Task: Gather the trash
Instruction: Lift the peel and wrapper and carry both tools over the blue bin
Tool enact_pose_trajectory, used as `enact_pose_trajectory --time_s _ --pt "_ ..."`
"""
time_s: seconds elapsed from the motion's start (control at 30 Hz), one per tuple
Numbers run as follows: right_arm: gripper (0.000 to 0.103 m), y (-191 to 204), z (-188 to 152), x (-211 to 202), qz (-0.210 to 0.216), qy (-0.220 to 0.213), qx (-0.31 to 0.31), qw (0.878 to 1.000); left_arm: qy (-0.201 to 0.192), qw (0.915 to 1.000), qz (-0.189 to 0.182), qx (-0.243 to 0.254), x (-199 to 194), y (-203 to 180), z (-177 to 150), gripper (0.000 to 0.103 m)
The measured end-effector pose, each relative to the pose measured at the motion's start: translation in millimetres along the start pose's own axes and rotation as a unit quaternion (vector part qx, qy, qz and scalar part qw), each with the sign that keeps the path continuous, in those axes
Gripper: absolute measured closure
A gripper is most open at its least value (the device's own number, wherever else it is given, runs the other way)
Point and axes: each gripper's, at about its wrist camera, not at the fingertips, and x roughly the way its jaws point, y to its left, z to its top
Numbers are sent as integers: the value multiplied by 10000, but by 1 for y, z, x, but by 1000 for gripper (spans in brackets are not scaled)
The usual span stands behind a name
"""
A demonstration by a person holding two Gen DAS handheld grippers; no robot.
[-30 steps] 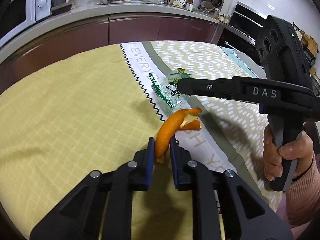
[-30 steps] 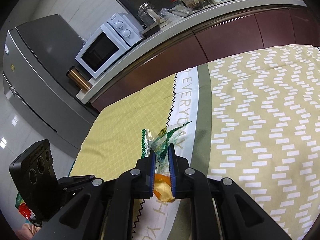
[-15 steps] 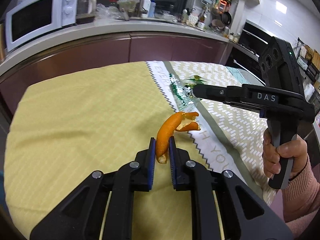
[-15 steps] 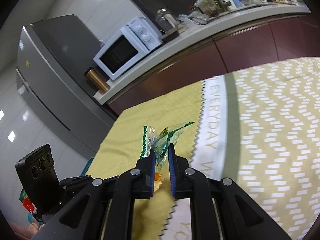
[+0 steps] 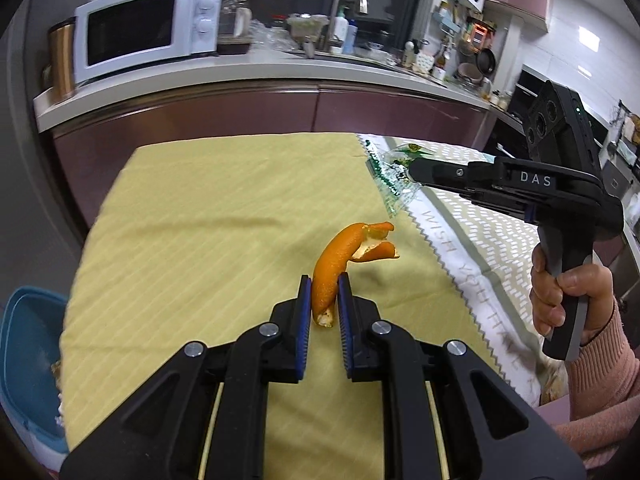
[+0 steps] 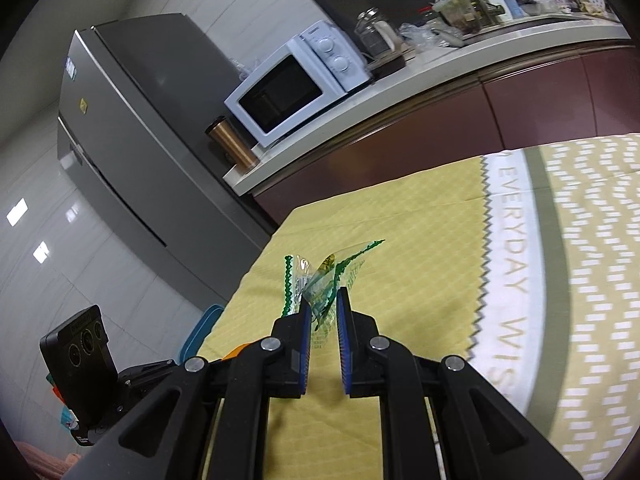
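Observation:
My left gripper is shut on a curled orange peel, which hangs above the yellow tablecloth. My right gripper is shut on a clear plastic wrapper with green zigzag edges. In the left wrist view that wrapper dangles from the right gripper's tip, held by a hand at the right. A blue bin sits below the table's left edge; its rim also shows in the right wrist view.
A kitchen counter with a white microwave, a copper canister, sink and bottles runs behind the table. A grey fridge stands at its left end. A patterned cloth covers the table's right side.
Both grippers have lifted their loads off the table and swung left. The table's left edge and the blue bin have come into view. The peel and wrapper stay gripped.

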Motion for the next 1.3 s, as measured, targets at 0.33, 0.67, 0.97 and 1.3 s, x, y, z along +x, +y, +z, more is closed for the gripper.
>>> enact_pose_trajectory --time_s 0.33,0.67,0.97,1.3 --pt "92 39 -8 26 369 234 -236 9988 -109 9985 374 -387 -36 44 -22 90" --pt "92 80 -20 61 740 643 -550 9937 -304 9948 702 -677 -72 77 -42 90" --pt "92 114 -29 89 1024 978 -826 9865 -551 9873 1098 -1003 -106 111 -54 90" --pt "92 144 -38 117 1237 1262 -1103 9781 -650 9793 1380 -1331 -125 142 -67 90"
